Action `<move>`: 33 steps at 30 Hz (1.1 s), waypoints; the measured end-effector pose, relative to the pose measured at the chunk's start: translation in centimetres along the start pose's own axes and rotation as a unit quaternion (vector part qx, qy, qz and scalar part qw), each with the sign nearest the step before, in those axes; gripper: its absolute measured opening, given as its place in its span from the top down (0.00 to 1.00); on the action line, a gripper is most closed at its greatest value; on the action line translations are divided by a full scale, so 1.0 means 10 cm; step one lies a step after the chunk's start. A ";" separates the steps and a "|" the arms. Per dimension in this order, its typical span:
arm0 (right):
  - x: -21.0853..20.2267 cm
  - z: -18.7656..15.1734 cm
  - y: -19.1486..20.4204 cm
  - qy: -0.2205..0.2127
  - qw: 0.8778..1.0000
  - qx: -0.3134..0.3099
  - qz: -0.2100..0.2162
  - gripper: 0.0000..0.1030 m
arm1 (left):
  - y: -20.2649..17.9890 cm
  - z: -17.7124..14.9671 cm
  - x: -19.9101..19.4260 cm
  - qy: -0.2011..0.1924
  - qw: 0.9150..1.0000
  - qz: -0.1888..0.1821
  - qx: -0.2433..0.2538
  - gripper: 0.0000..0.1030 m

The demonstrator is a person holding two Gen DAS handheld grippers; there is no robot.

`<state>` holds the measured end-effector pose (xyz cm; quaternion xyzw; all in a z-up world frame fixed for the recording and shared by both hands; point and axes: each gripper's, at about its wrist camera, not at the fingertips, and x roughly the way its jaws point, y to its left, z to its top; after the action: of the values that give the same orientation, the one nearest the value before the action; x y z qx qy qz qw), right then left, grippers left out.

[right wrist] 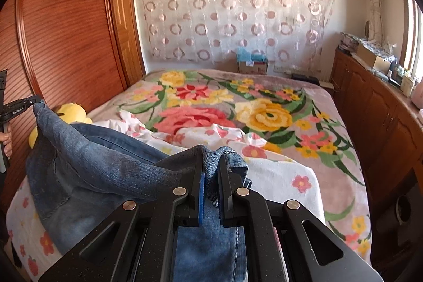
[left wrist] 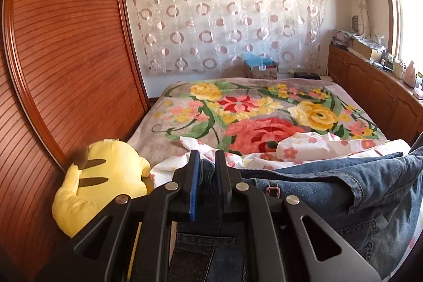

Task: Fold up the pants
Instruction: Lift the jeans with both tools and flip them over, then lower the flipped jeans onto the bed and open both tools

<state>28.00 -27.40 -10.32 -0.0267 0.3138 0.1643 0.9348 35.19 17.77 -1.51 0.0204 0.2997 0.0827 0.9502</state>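
Both tongs, left (left wrist: 207,163) and right (right wrist: 211,163), are clamped on the blue denim pants (right wrist: 105,157), lifted over the flowered bed (right wrist: 277,107)'s near end; no finished fold shows yet.

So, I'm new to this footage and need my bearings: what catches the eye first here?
The big floral blanket covering the bed, with its red and yellow blooms, dominates both views. In front of it, blue jeans hang between the left gripper and right gripper, both shut on the denim. A yellow plush toy sits by the wooden wardrobe on the left.
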 end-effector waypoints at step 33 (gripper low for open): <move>0.75 0.28 -0.16 0.091 0.996 0.003 -0.024 0.55 | -0.85 -0.65 -0.08 0.101 0.984 -0.138 0.042 0.24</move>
<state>35.73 -26.33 -12.63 -0.0466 0.3970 0.1378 0.9062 32.03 9.20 -7.16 0.0099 0.3976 -0.0598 0.9155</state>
